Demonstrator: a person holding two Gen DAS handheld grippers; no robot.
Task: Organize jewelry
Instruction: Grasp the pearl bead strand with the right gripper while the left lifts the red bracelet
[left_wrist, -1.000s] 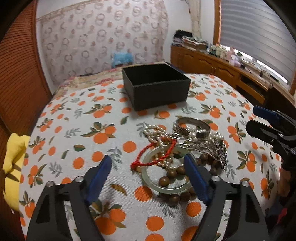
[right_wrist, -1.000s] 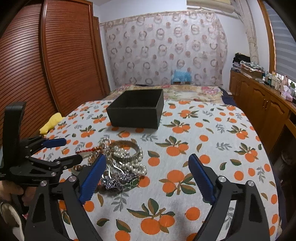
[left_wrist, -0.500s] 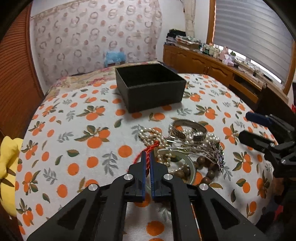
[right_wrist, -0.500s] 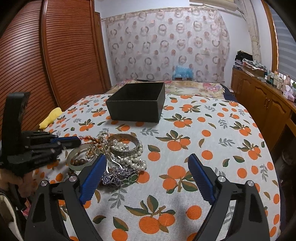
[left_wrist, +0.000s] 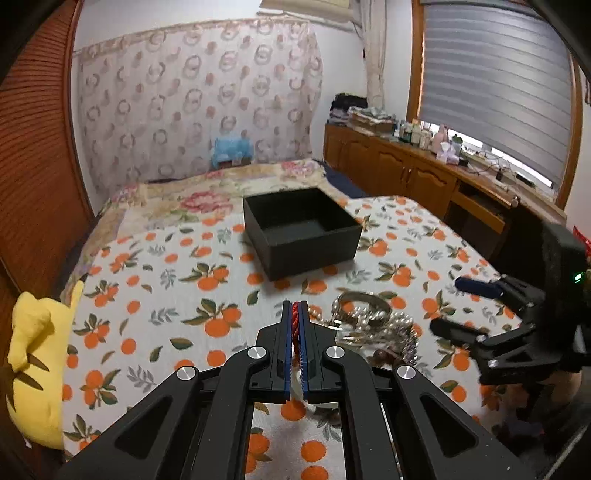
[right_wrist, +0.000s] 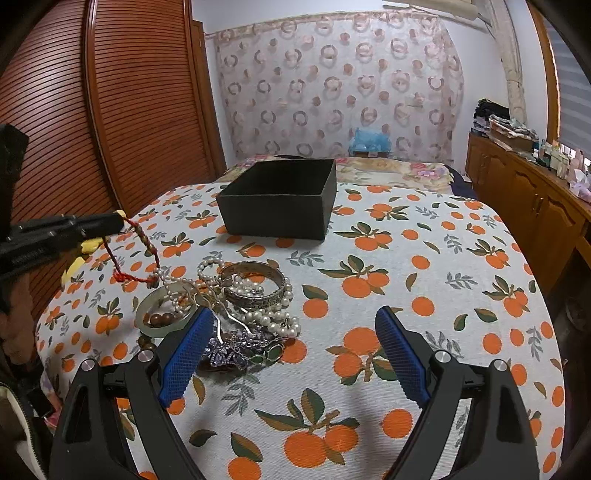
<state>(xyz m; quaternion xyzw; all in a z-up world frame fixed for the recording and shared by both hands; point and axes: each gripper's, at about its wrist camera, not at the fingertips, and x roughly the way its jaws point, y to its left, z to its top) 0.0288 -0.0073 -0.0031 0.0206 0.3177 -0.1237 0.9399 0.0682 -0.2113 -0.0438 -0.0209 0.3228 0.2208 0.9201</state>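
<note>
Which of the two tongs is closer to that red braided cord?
Left. The left tongs are shut on the red cord, lifting one end off the jewelry pile. The right tongs stand open over the tablecloth, apart from it.

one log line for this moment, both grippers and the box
left gripper: shut on red cord bracelet, raised off pile | right gripper: open, holds nothing | black box: nothing visible inside

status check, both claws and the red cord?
Left claw shut on red cord, lifted. Right claw open, empty. Cord's tail touches pearls; may snag.
</note>
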